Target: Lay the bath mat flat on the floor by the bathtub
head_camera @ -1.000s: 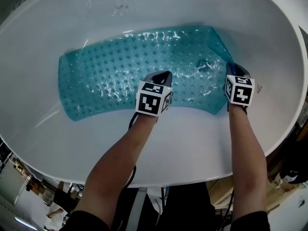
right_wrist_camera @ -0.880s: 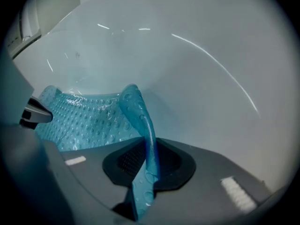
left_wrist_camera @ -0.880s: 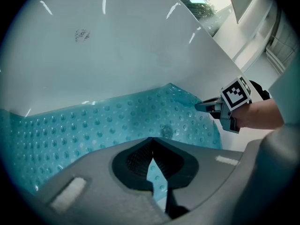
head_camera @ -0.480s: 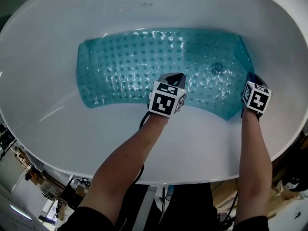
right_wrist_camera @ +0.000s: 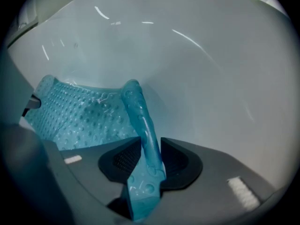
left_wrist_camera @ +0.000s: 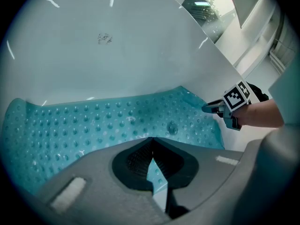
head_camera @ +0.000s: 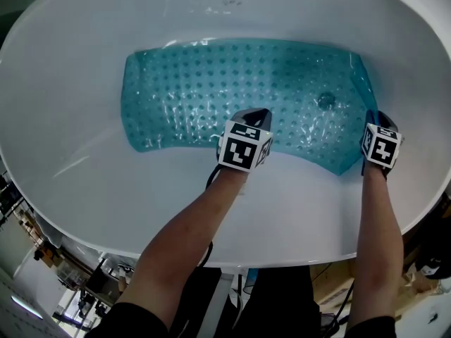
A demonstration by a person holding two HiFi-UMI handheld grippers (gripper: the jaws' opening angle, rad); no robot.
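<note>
Because the white bathtub (head_camera: 70,189) fills the head view, its rim is cut off at the top and at both sides. The floor beyond its near rim shows only as a dark, cluttered strip. The bath mat (head_camera: 211,90) lies inside, on the tub's bottom. It is translucent teal, glossy and studded with rows of small bumps, bowed along the tub's curve, with its right end turned up. From above, the marker cubes hide where the jaws meet the mat's near edge. The left gripper (left_wrist_camera: 151,156) is clenched on a thin slice of that edge. The right gripper (right_wrist_camera: 149,153) has just been opening its jaws, and the upturned right edge stands between them with the pads loose about it. A small dark round spot (head_camera: 325,101) shows blurrily through the mat.
</note>
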